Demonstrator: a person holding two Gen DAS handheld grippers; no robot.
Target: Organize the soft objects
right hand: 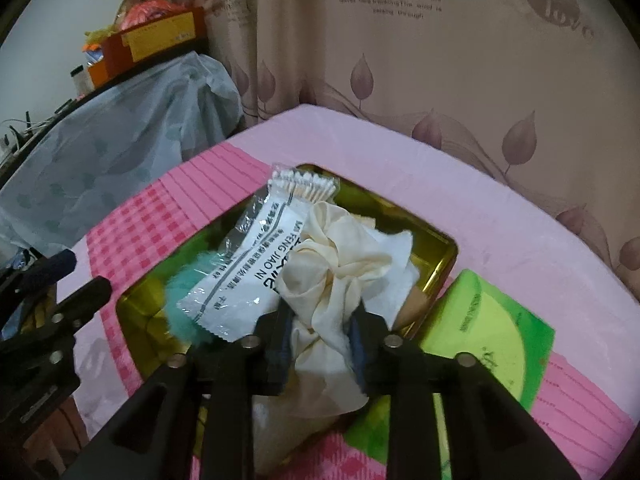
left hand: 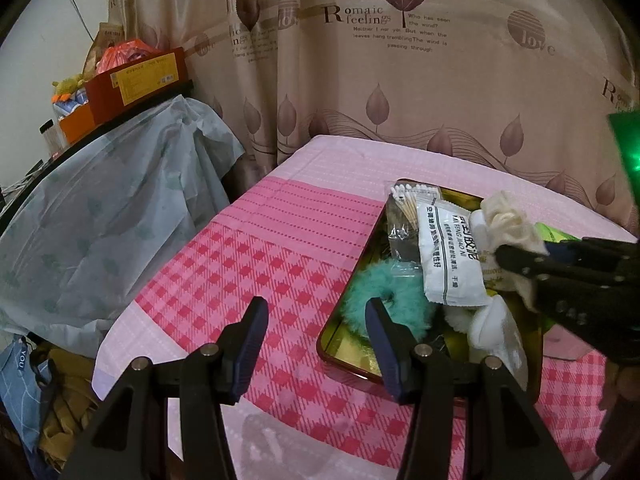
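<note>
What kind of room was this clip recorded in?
Probably a lived-in home room, perhaps a bedroom: a beige leaf-print curtain hangs behind a table under a pink checked cloth, with cluttered cardboard boxes on a sheet-covered stand nearby.

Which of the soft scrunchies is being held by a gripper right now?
The cream scrunchie, pinched in the right gripper above the gold tray. The fluffy teal one lies loose in the tray, untouched.
</note>
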